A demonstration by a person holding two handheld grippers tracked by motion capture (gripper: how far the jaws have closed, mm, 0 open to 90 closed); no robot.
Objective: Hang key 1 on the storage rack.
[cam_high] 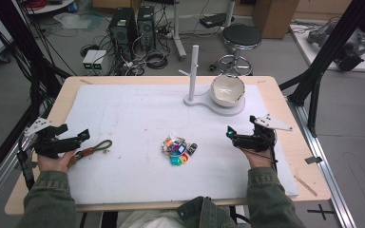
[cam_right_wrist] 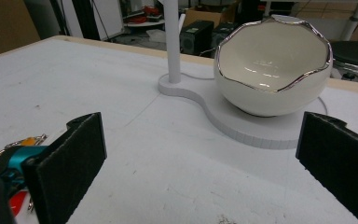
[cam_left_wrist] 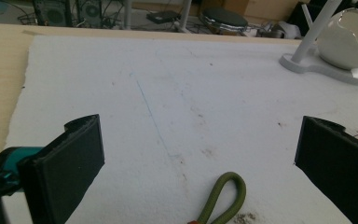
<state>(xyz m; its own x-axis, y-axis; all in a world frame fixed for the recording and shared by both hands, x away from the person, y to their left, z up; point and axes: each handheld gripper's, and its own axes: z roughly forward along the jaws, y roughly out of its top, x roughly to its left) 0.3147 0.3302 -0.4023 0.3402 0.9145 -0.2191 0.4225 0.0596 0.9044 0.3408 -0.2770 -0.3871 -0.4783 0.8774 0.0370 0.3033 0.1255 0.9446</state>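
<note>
A heap of colourful key tags and chains (cam_high: 179,148) lies mid-table on the white mat (cam_high: 133,118). An olive cord loop with a red-brown end (cam_high: 96,147) lies left of it; in the left gripper view the loop (cam_left_wrist: 226,196) sits low between the jaws. My left gripper (cam_high: 78,137) rests at the mat's left edge, open and empty. My right gripper (cam_high: 233,133) stands open right of the heap, facing a white egg-shaped bowl (cam_right_wrist: 272,70) on a white stand with a post (cam_high: 193,71). The bowl (cam_high: 227,89) sits at the back right.
The wooden table edge (cam_high: 285,109) frames the mat. Beyond the table stand a black stool (cam_high: 240,38), computer towers (cam_high: 123,28) and floor cables. Black frame struts (cam_high: 328,52) rise at the right.
</note>
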